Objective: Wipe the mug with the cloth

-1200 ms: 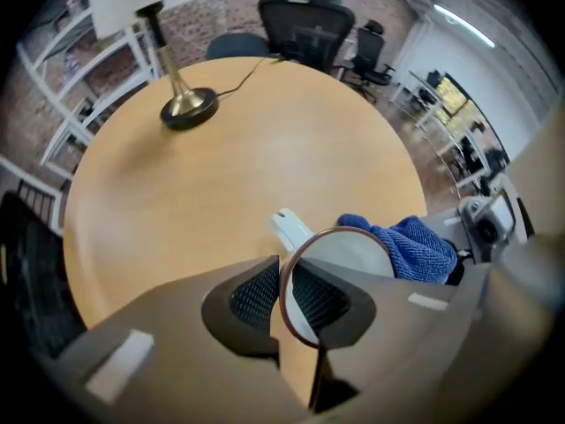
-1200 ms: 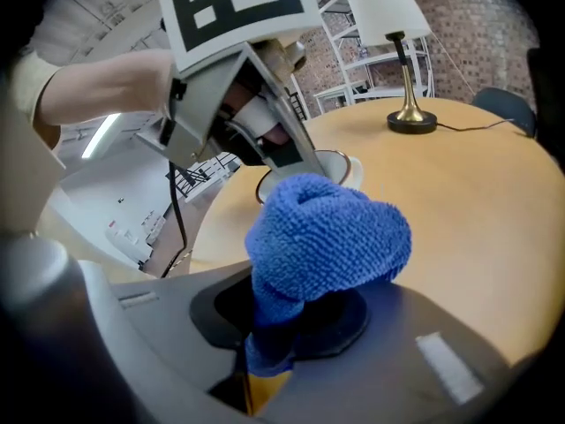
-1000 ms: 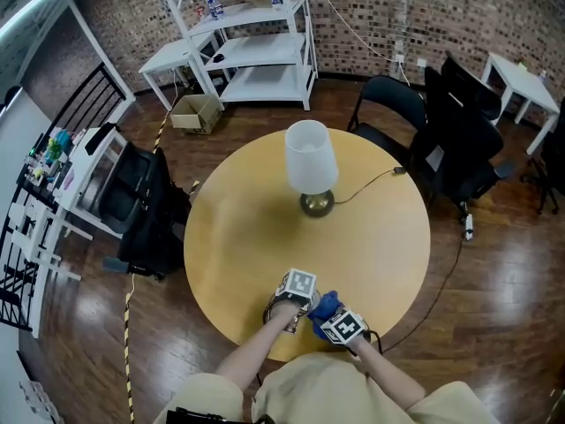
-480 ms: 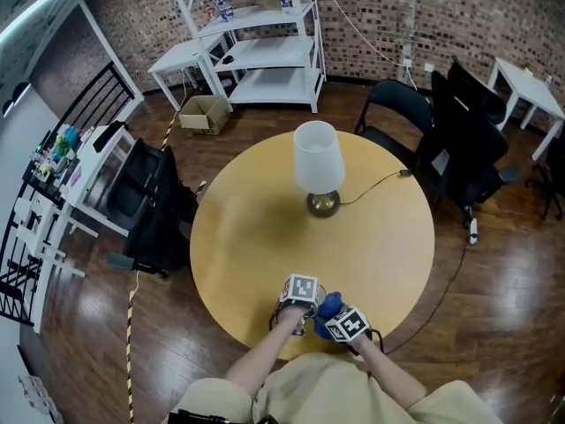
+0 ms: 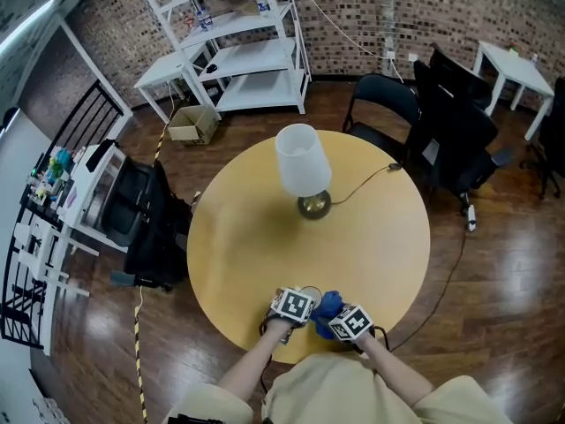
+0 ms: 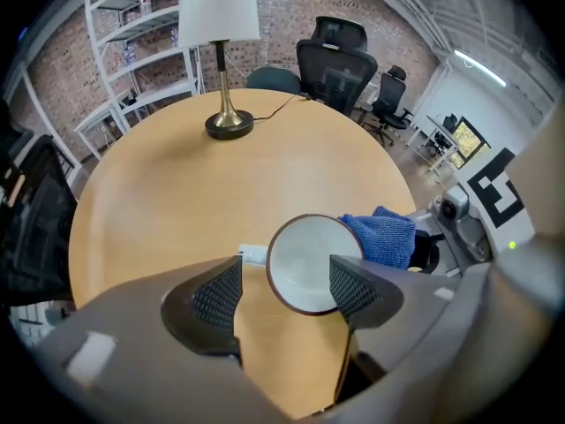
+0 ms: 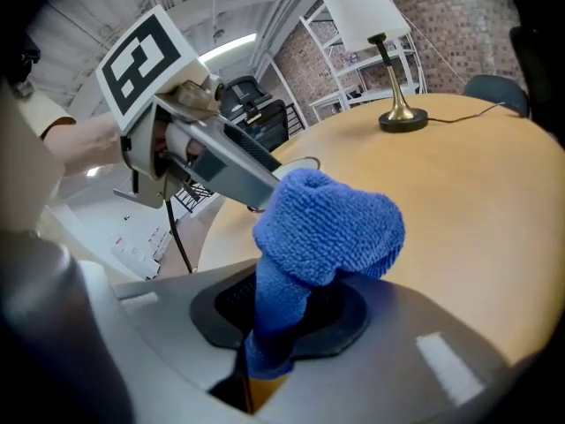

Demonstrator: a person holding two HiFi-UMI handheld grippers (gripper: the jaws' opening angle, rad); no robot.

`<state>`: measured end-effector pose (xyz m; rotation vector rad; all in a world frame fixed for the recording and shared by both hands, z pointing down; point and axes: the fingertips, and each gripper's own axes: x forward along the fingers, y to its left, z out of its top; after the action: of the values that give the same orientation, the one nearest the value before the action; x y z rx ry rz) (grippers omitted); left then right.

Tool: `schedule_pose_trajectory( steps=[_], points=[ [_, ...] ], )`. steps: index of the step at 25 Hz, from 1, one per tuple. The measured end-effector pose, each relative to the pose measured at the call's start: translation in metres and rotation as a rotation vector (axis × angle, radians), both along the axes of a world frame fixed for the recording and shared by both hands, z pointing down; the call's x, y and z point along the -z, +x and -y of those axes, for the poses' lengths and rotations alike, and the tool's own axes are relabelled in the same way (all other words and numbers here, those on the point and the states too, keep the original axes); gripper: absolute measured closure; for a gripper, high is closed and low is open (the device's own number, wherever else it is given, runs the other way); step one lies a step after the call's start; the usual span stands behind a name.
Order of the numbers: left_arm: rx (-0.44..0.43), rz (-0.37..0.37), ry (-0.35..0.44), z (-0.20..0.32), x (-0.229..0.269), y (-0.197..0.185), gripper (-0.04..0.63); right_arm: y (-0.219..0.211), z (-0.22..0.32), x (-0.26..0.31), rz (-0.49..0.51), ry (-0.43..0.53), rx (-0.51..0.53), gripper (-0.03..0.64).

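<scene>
A mug (image 6: 305, 263), white inside with a dark rim, stands upright on the round wooden table (image 5: 238, 237) near its front edge. My left gripper (image 6: 284, 288) reaches over it and its jaws are opening. The mug sits between them against the right pad, with a gap to the left pad. In the head view the mug's rim (image 5: 309, 293) peeks out beyond the left marker cube. My right gripper (image 7: 282, 312) is shut on a bunched blue cloth (image 7: 327, 228). The cloth (image 6: 381, 237) lies just right of the mug, close to its side.
A lamp with a white shade (image 5: 300, 170) and a brass base stands at the table's middle, and its cord (image 5: 366, 179) runs off to the right. Black chairs (image 5: 446, 131) stand to the right and a white shelf unit (image 5: 238, 51) at the back. The table's front edge lies just below both grippers.
The head view has shifted slightly. Both grippers have stayed together at the table's front edge, and the mug's rim now shows beyond the left cube.
</scene>
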<state>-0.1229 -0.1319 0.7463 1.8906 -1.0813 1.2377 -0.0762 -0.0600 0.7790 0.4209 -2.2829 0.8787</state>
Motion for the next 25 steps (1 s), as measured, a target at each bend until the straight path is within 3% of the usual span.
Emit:
schedule_pose_trajectory(
  steps=[5,11,13,15,18,20,21,22,23,25],
  points=[
    [-0.036,-0.048,-0.048,-0.009,0.019,0.005,0.27,0.001,0.002,0.001,0.015,-0.008,0.003,0.541],
    [-0.132,-0.014,-0.081,-0.001,0.023,0.004,0.272,0.0,0.0,0.001,0.017,-0.009,0.009,0.541],
    [-0.175,-0.02,-0.098,0.008,0.017,0.007,0.301,0.0,0.001,0.001,0.022,-0.01,0.005,0.541],
    [-0.29,-0.011,-0.114,0.013,0.009,0.014,0.295,0.001,0.0,0.001,0.025,-0.011,-0.001,0.541],
    [-0.624,0.078,-0.061,0.021,0.003,0.03,0.29,0.002,0.0,0.0,0.026,-0.006,-0.01,0.541],
    [-0.812,0.125,-0.057,0.021,-0.006,0.039,0.376,0.001,0.002,-0.001,0.016,0.013,-0.004,0.541],
    [-0.851,0.129,-0.074,0.02,-0.011,0.041,0.411,0.001,0.003,-0.001,0.009,0.023,0.006,0.541],
    [-0.858,0.13,-0.093,0.02,-0.016,0.043,0.502,0.0,0.003,-0.001,0.002,0.03,0.016,0.541],
    [-0.847,0.133,-0.11,0.019,-0.019,0.044,0.549,-0.001,0.003,-0.001,-0.004,0.032,0.022,0.541],
    [-0.803,0.145,-0.157,0.016,-0.025,0.042,0.551,0.0,0.003,0.0,-0.017,0.042,0.027,0.541]
  ],
)
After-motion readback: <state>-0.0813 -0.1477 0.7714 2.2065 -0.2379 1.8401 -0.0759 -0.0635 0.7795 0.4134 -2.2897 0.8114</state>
